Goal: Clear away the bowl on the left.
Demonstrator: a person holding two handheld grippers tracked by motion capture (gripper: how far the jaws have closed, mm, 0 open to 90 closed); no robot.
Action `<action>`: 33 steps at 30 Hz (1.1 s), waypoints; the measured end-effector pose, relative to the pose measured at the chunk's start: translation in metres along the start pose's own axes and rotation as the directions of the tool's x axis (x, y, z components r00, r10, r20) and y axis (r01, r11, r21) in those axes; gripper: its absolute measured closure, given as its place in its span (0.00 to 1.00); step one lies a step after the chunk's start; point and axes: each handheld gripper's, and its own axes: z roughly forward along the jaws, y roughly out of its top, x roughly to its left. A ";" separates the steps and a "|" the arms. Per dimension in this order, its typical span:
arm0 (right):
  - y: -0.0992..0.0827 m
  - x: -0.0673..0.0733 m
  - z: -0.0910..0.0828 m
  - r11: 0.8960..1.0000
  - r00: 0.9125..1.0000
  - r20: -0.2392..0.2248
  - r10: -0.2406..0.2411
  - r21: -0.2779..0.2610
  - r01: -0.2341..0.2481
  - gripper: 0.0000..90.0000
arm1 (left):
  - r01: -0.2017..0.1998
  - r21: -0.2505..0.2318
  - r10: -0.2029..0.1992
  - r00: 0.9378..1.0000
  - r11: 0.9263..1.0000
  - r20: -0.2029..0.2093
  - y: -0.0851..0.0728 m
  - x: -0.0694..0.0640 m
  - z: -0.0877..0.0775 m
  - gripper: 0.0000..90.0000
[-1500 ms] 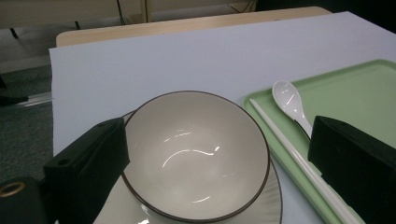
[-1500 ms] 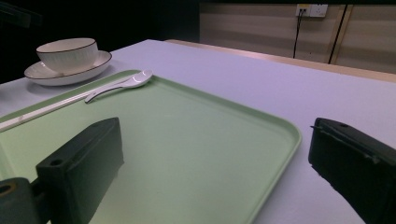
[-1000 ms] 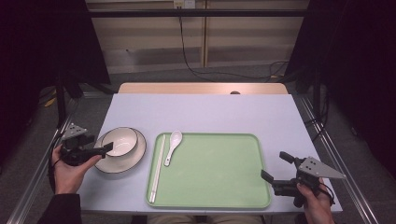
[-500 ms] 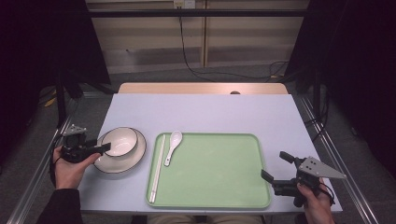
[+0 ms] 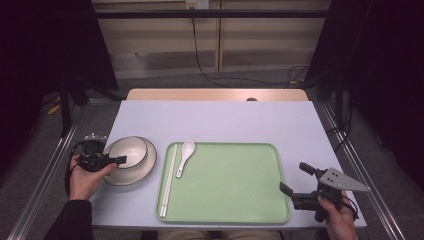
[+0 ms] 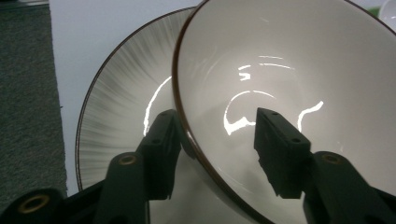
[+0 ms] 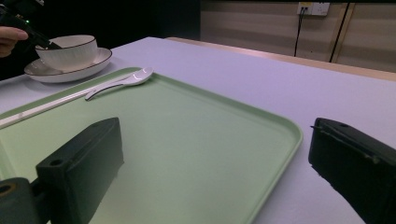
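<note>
Bowl (image 6: pixel 289 70) sitting on striped plate (image 5: pixel 148 165), left of green tray (image 5: pixel 235 200); left gripper (image 6: pixel 212 140) fingers straddling near rim, just been closing, not yet pinching. Risks: glazed rim slipping (thin bite), bowl tipping, plate dragging along. Right gripper (image 5: pixel 296 179) fingers wide, empty.

A green tray (image 5: pixel 235 200) is laid on the pale table (image 5: pixel 225 120), toward the near edge and right of centre. Inside the tray, along its left rim, a pair of white chopsticks (image 5: pixel 168 180) is placed lengthwise. Just beside them, at the far left corner, a white spoon (image 5: pixel 184 156) is set with its bowl toward the far side and its handle angled toward the chopsticks. Beyond the table, a wooden strip (image 5: pixel 215 94) is seen along the far edge, and a dark cable (image 5: pixel 200 60) is hung down the wall behind.
</note>
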 end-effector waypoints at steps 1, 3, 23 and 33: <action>0.000 0.000 0.000 1.000 1.000 0.000 0.000 0.000 0.000 0.03 | 0.007 0.008 -0.007 1.000 1.000 0.001 0.001 0.000 0.002 0.59; 0.000 0.000 0.001 1.000 1.000 -0.001 0.001 0.000 -0.001 0.03 | 0.001 0.024 0.000 0.999 1.000 -0.037 0.004 -0.001 0.005 0.57; 0.000 0.000 0.000 1.000 1.000 0.000 -0.003 0.001 0.003 0.03 | 0.045 0.007 -0.045 0.999 0.999 0.026 0.006 0.003 0.006 0.86; 0.000 0.001 0.000 1.000 1.000 0.000 -0.006 0.001 0.006 0.03 | 0.069 -0.007 -0.069 0.997 0.998 0.036 0.006 0.004 0.006 0.88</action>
